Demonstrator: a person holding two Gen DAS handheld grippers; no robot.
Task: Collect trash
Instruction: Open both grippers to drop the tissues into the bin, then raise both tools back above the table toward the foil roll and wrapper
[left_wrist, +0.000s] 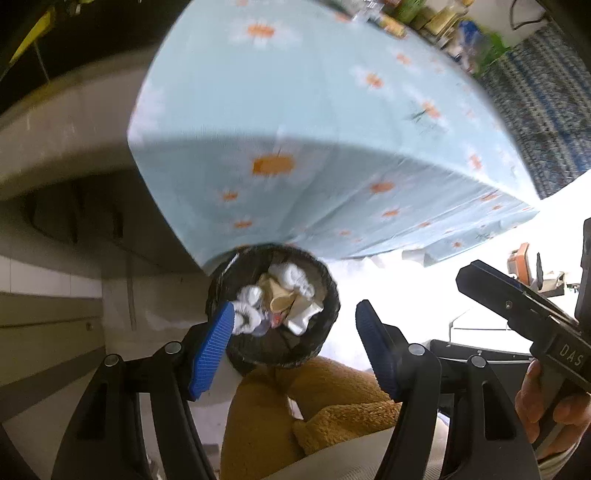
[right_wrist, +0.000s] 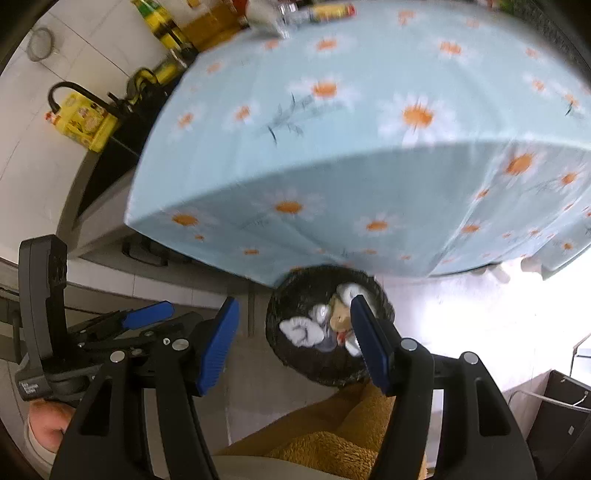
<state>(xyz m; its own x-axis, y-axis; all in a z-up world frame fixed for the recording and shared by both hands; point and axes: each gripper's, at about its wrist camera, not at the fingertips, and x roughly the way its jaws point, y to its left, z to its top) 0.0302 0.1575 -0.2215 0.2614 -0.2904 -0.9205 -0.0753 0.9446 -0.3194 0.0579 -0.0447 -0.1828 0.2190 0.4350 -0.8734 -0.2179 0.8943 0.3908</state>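
Trash bin (left_wrist: 273, 306), black and round, stands on the floor at lower centre of both views, just below the hanging edge of the daisy-print tablecloth (left_wrist: 314, 110) that covers the desk. Crumpled white tissues (left_wrist: 247, 310) and a beige paper scrap (left_wrist: 280, 299) lie inside it. Left gripper (left_wrist: 295, 350) hangs above the bin with its blue pads spread wide and nothing between them. Right gripper (right_wrist: 295, 347) is likewise wide apart and empty. Bottles (right_wrist: 173, 33) crowd the desk's far edge, upper left of the right view.
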